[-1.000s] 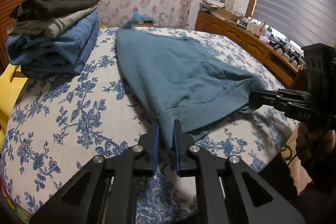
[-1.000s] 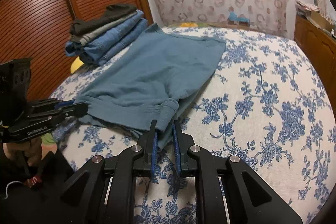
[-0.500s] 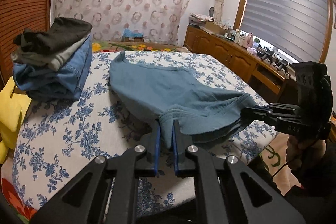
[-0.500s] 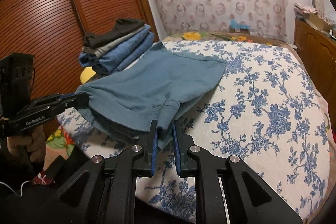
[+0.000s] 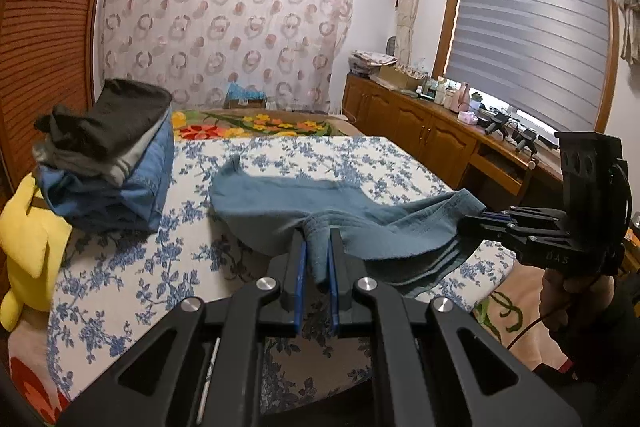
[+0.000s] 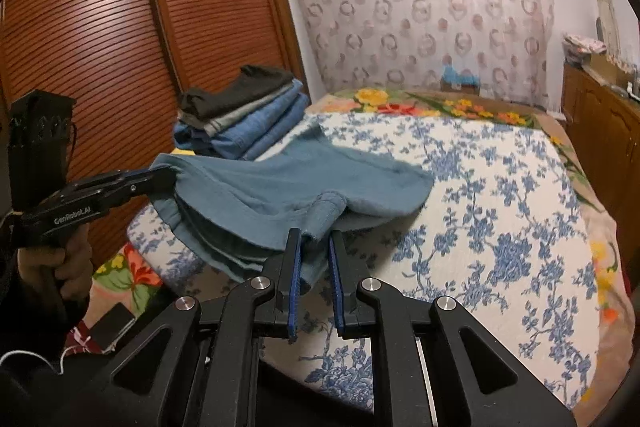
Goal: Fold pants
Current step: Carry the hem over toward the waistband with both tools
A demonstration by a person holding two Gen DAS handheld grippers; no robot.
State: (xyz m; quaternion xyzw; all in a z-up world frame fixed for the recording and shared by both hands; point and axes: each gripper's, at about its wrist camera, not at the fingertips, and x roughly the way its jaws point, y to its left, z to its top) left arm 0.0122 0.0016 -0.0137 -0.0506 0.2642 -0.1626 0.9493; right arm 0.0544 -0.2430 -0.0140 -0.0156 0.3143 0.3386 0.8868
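Teal-blue pants (image 5: 280, 199) lie on the floral bedspread (image 5: 120, 267), their near end lifted off it. My left gripper (image 5: 318, 239) is shut on one near corner of the cloth. In the same view my right gripper (image 5: 466, 221) pinches the other corner at the right. In the right wrist view the pants (image 6: 280, 183) hang in layers between the right gripper (image 6: 316, 239), shut on the hem, and the left gripper (image 6: 166, 179) at the left. The far end still rests on the bed.
A stack of folded jeans and dark garments (image 5: 108, 163) sits at the bed's far left, with a yellow plush toy (image 5: 28, 243) beside it. A wooden sideboard (image 5: 440, 139) with clutter runs along the right under the window. A slatted wardrobe (image 6: 100, 47) stands left.
Both grippers have risen with the near edge of the pants, which now hangs above the bedspread instead of lying flat. The cloth has bunched toward the far end.
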